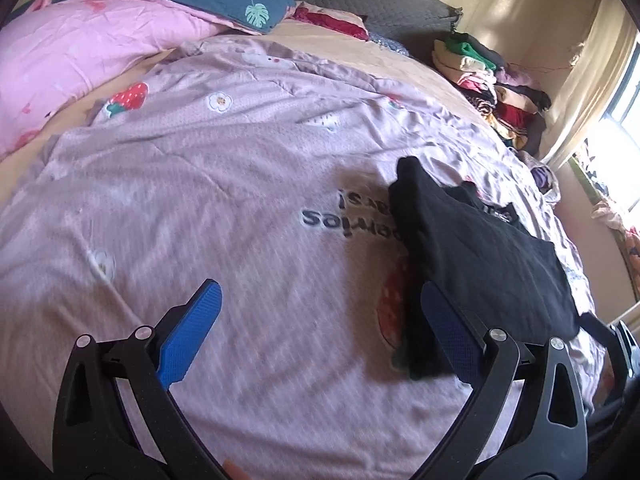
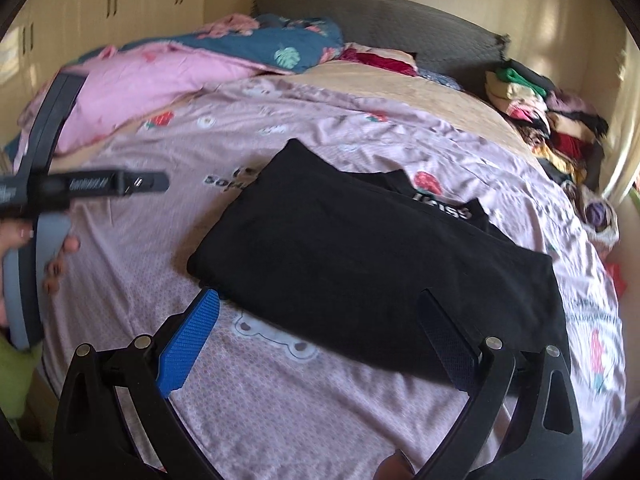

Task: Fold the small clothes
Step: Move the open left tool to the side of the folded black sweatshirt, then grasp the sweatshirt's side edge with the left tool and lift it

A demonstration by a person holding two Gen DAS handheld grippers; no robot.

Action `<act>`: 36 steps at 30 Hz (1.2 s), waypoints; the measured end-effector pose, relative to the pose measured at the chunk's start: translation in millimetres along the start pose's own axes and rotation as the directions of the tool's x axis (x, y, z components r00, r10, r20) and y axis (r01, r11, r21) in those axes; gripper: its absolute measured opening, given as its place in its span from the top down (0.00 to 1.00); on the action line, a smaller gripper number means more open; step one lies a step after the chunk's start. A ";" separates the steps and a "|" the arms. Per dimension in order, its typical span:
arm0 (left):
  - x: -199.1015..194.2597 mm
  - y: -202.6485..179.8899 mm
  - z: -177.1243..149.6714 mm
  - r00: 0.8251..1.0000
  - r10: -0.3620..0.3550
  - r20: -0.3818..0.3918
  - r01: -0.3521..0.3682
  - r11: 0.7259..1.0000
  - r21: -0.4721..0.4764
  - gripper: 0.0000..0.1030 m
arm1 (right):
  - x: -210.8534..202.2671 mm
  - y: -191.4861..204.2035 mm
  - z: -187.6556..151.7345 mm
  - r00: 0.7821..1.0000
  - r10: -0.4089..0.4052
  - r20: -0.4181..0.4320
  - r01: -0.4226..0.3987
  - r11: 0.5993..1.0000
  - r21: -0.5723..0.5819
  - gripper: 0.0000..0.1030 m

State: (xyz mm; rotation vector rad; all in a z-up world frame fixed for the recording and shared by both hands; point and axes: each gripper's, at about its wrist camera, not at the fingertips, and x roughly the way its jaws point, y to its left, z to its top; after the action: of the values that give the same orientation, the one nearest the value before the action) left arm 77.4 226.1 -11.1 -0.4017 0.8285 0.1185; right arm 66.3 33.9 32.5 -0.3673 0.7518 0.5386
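While both hover over the bed, left tongs [image 1: 320, 320] spread wide and empty beside the folded black garment [image 2: 360, 256], right tongs [image 2: 320, 326] spread wide above its near edge, holding nothing.

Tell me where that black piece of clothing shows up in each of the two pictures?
Left wrist view: black garment lies right of centre on the lilac quilt.
Right wrist view: the garment fills the centre, just ahead of the open right claw.
Shared landmark: the pile of clothes by the headboard, upper right.
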 end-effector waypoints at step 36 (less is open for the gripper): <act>95.6 -57.8 66.8 0.995 -0.028 -0.092 0.032 0.998 0.046 0.09 | 103.1 31.1 6.8 0.983 -0.181 0.030 0.183 0.958 -0.223 0.16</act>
State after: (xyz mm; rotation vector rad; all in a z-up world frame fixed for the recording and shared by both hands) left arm 202.9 194.1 -23.7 -0.3771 0.9132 0.0528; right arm 114.5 95.9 -41.4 -0.6379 0.6419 0.4517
